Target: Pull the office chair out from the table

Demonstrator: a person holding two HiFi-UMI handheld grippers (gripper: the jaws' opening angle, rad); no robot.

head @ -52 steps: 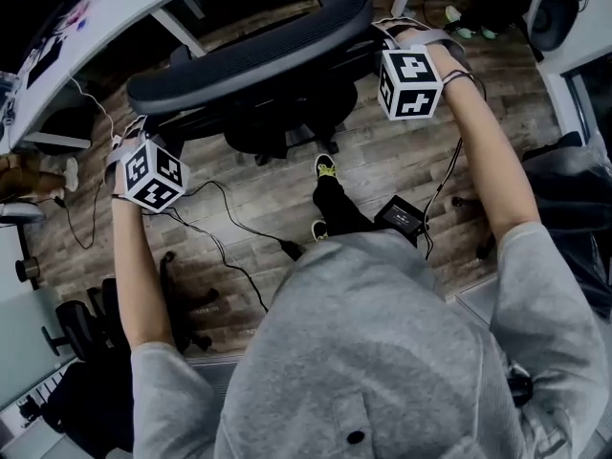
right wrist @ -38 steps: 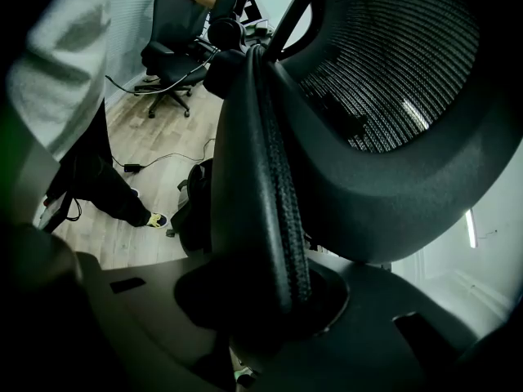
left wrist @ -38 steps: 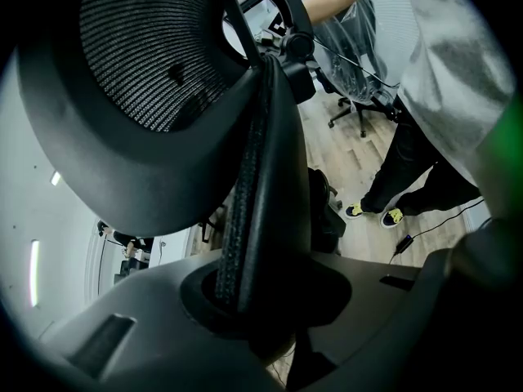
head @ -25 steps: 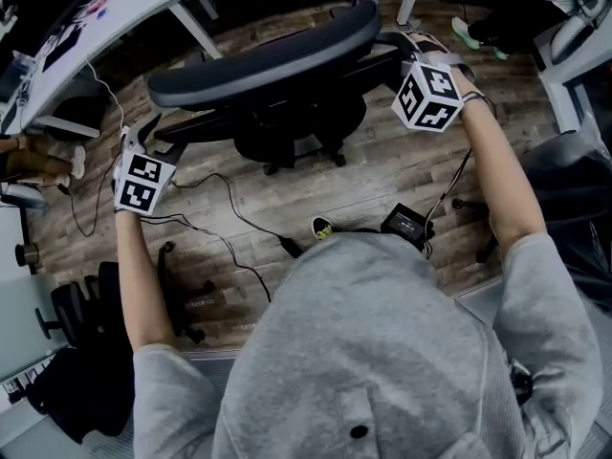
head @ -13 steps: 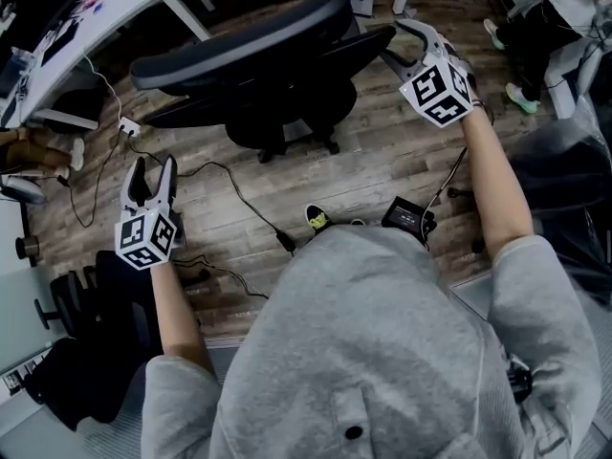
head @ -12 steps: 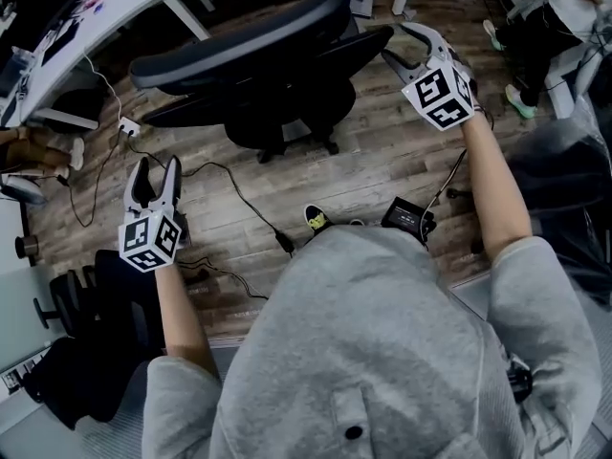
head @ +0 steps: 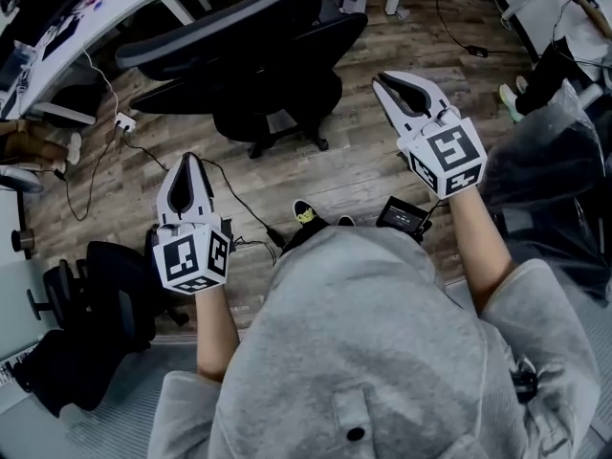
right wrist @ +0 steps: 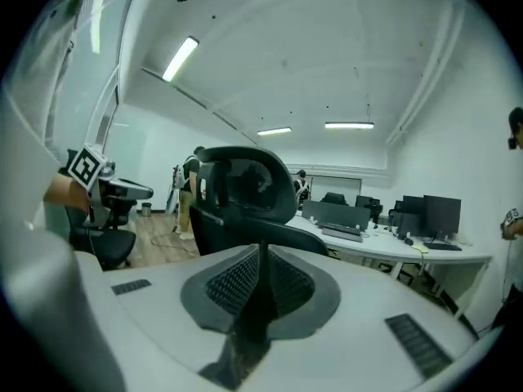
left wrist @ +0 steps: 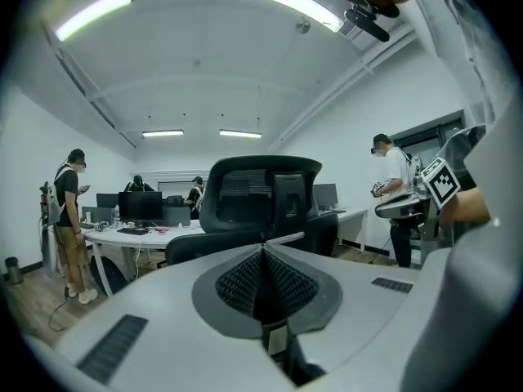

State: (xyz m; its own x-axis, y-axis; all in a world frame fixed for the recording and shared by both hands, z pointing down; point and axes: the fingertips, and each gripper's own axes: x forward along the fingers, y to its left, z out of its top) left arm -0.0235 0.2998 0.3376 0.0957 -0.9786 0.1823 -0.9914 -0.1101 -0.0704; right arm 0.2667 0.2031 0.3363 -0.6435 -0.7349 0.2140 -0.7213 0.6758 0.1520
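Left gripper [head: 188, 163] jaws noted shut, empty; right gripper [head: 383, 83] jaws closing on nothing. Office chair [head: 258, 55] unheld near counter [head: 81, 10]; castors could be snagged by floor cable [head: 241, 202].

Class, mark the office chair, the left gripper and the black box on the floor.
office chair [head: 206, 29], head view, on its curved backrest.
left gripper [head: 188, 161], head view, at its closed fingertips.
black box [head: 402, 216], head view, on its top face.

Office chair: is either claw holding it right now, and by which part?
Nothing is held. The left claw is shut and empty; the right claw is closing with nothing between its jaws. Both are apart from the office chair.
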